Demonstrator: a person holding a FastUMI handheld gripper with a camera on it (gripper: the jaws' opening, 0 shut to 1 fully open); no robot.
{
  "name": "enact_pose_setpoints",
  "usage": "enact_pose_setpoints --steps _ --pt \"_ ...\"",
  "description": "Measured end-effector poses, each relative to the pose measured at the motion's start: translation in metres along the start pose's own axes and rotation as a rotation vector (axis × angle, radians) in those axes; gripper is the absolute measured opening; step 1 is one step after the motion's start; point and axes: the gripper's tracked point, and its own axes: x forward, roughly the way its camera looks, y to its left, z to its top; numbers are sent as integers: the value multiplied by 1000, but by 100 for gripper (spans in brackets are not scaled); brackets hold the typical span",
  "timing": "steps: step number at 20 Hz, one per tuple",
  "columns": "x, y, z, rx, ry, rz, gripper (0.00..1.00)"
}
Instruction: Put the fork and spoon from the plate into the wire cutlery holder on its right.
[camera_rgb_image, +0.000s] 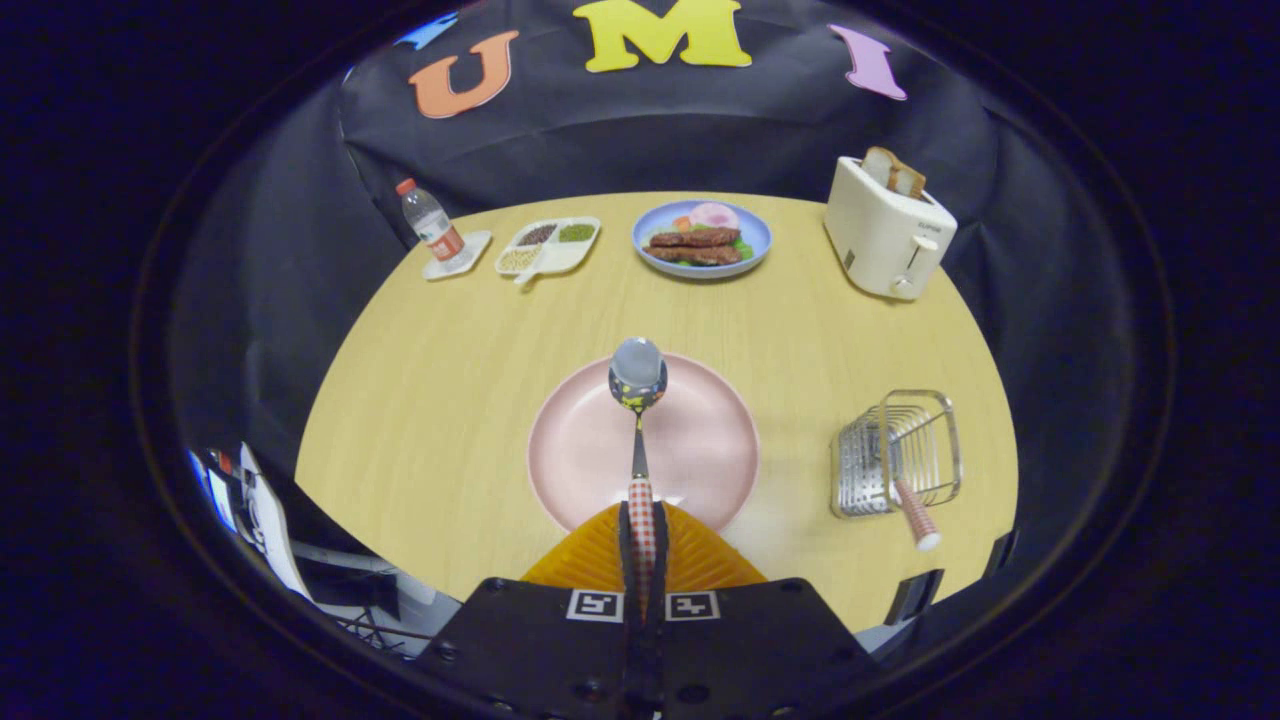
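**Spoon held lengthwise in the jaws, holder off to the right**

The gripper (641, 535) has its jaws closed narrow on the checked handle of a spoon (638, 400); both fingers press on the handle from either side. The spoon's long axis runs straight ahead along the fingers, bowl end farthest away, and it appears lifted above the pink plate (590, 450) rather than lying on it, though how high cannot be told.

The plate sits on the pale wooden worktop (450, 380), just beyond the fingers; nothing else is seen lying on it. The wire cutlery holder (895, 455) stands well to the right of the plate and of the jaws, at roughly the same depth as the plate's near half; a checked handle (915, 515), presumably the fork's, already leans out of it towards the near side.

So the coming move looks to be a sideways carry to the right; the spoon now points away from the viewer, and it would likely need tipping so that one end goes down into the holder's open top.

Farther back stand a toaster (885, 235), a blue plate of food (702, 240), a divided snack tray (548, 245) and a water bottle (432, 225); none lies in the path.
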Motion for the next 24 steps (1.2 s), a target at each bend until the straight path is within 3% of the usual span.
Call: enact_pose_setpoints --steps 5,10,16,24 --pt "-64 -85 35 38 28 -70 1" --pt "-91 -156 23 60 160 -101 0" --pt "-81 -174 -4 200 422 -27 0" --pt "-57 -188 -3 278 607 -52 0"
